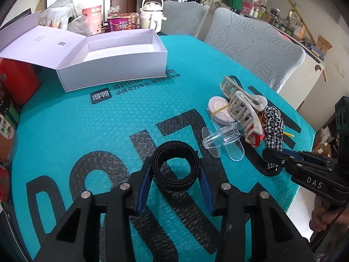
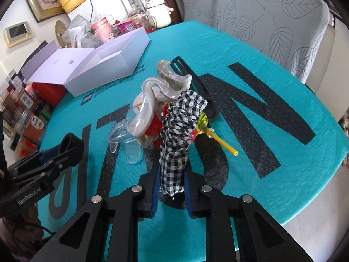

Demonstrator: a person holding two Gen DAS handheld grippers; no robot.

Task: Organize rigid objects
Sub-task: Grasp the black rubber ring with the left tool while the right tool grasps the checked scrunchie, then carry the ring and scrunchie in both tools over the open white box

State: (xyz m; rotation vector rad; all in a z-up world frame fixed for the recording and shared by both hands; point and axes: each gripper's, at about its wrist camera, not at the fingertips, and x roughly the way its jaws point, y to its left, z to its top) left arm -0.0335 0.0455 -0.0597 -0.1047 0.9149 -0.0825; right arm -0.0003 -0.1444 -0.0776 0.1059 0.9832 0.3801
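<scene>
My left gripper (image 1: 175, 170) is shut on a coiled black band (image 1: 175, 168), held just above the teal mat. My right gripper (image 2: 171, 175) is shut on a black-and-white checked scrunchie (image 2: 178, 131), whose far end rests on a pile: a beige claw hair clip (image 2: 152, 100), a clear plastic piece (image 2: 122, 133), a red item (image 2: 156, 126), a yellow-stick lollipop (image 2: 220, 140) and a black comb (image 2: 196, 80). The clip (image 1: 242, 107), clear piece (image 1: 220, 139) and a round white case (image 1: 218, 109) show in the left wrist view. An open white box (image 1: 113, 65) stands far left, empty.
A teal bubble mat (image 1: 87, 120) covers the table. Jars, snack packets and a red tin (image 1: 19, 80) crowd the left edge. A cream kettle (image 1: 152, 11) and cups stand behind the box. Two grey leaf-patterned chairs (image 1: 250, 43) stand at the far side.
</scene>
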